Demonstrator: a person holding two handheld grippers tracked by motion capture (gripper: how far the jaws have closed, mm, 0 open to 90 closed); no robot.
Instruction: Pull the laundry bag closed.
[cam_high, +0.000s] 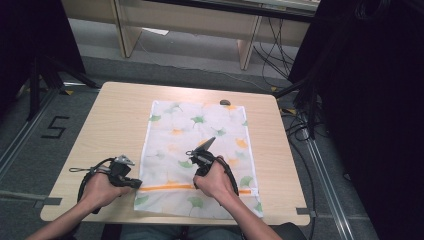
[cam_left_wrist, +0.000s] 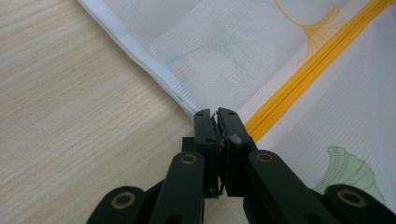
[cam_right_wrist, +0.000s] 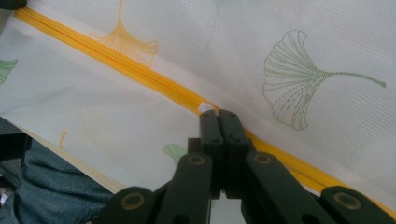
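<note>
The left tongs (cam_high: 134, 183) sit at the near left edge of the mesh laundry bag (cam_high: 210, 125), their jaws closed together on the bag's white hem right where the orange zipper (cam_high: 165, 188) begins; the left gripper view shows the jaw tips (cam_left_wrist: 215, 116) pressed together at that corner, with bare wood to their left. The right tongs (cam_right_wrist: 218, 115) are closed as well, clamped on the small white zipper pull (cam_right_wrist: 205, 107) along the zipper line; in the right gripper view the orange band runs diagonally past the jaw tips. In the high view the right hand (cam_high: 215, 177) rests over the near middle of the bag, the left hand (cam_high: 100, 189) on the table (cam_high: 115, 120) just beside it. The bag lies flat on the table, lengthwise away from the person, printed with green and orange ginkgo leaves, its near edge at the table's front. A small dark object (cam_high: 225, 102) lies just beyond the bag's far edge.
</note>
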